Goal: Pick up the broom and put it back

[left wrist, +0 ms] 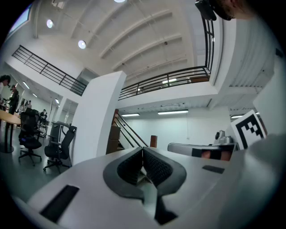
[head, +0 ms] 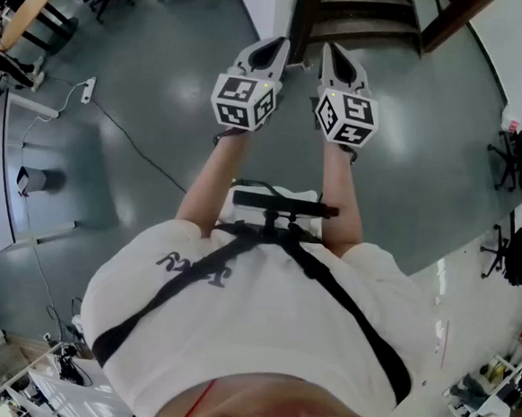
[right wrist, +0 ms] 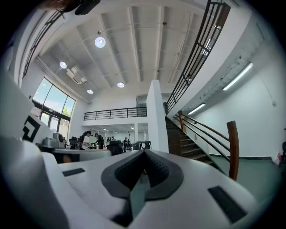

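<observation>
not at the pickup yet: left gripper (head: pixel 276 44) and right gripper (head: pixel 333 50) both pinched shut on nothing, side by side facing the staircase (head: pixel 366 13), no broom in any view, so guessing next up is hunting for it

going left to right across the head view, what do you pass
long wooden desk → white power strip on the floor → left gripper, grey with a marker cube → right gripper, same build → black office chairs by the right edge
</observation>
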A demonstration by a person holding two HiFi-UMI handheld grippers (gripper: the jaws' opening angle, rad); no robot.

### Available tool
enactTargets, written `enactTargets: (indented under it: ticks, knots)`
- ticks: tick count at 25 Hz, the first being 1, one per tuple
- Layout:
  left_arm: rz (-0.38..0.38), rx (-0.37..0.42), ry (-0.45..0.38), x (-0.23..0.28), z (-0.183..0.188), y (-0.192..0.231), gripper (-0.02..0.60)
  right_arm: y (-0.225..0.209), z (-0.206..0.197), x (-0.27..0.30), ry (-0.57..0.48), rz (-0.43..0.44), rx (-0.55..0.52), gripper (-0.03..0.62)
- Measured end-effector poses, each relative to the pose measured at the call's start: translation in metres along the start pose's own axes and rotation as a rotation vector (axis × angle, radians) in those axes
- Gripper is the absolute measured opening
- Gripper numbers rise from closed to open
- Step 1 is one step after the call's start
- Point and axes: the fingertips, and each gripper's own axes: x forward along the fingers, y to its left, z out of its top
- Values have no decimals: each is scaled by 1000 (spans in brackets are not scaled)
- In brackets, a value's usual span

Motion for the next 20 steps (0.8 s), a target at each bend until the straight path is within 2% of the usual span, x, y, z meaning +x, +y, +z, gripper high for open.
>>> enactTargets:
  ticks: [4, 11, 15, 20]
  knots:
    - [-33, -16, 36, -1, -17, -11, 12, -4, -11, 0, 11, -6, 25, 8]
    - [-2, -44, 71, 10, -36, 1, 12, -5, -28, 7, 38, 5, 37, 8]
    - [-7, -72, 84, 37, -45, 24, 11, -13, -45, 39, 62, 6, 53, 8]
    - [-14, -48, 46, 91, -37, 58, 12, -27, -50, 97, 74, 20, 57, 8]
